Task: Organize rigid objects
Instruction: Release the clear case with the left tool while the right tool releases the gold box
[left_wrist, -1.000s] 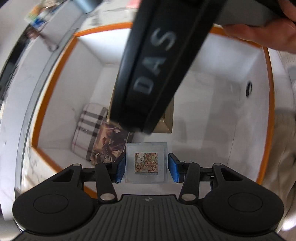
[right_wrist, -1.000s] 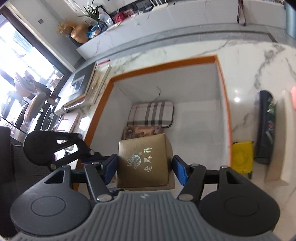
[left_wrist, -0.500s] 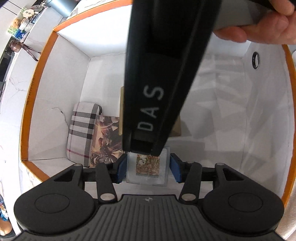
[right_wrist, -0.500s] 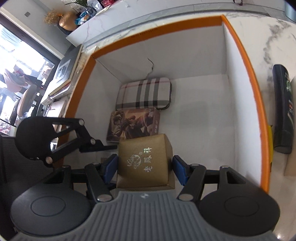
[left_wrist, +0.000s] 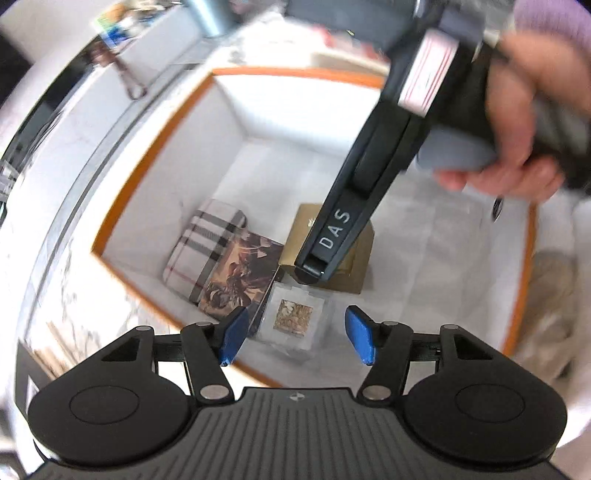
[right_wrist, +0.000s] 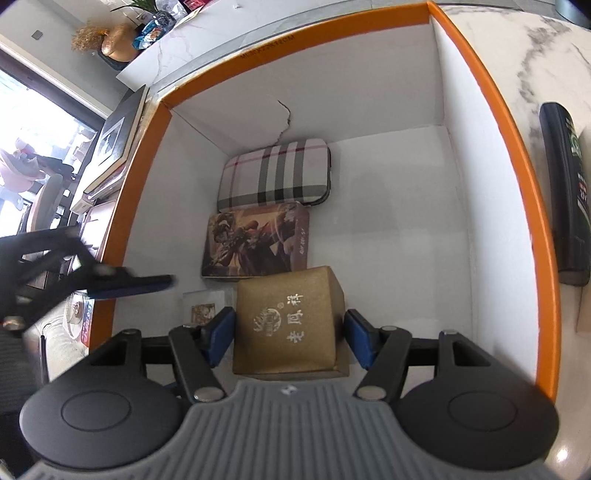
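An orange-rimmed white box (right_wrist: 491, 110) holds a plaid case (right_wrist: 275, 173), a picture tin (right_wrist: 255, 242), a gold box (right_wrist: 288, 321) and a clear square case (right_wrist: 203, 306). My left gripper (left_wrist: 295, 336) is open and empty, raised above the clear case (left_wrist: 295, 321), which lies on the box floor. My right gripper (right_wrist: 290, 339) has its blue pads on either side of the gold box (left_wrist: 354, 258), with a small gap at the right pad. It reaches down into the box in the left wrist view (left_wrist: 314, 266).
A black tube (right_wrist: 565, 192) lies on the marble counter (right_wrist: 535, 55) right of the box. Books and frames (right_wrist: 110, 147) sit to the left. The right half of the box floor (right_wrist: 399, 229) is bare.
My left gripper opened, let go of the clear case on the box floor and lifted away. My right gripper lowered the gold box deeper, beside the picture tin.
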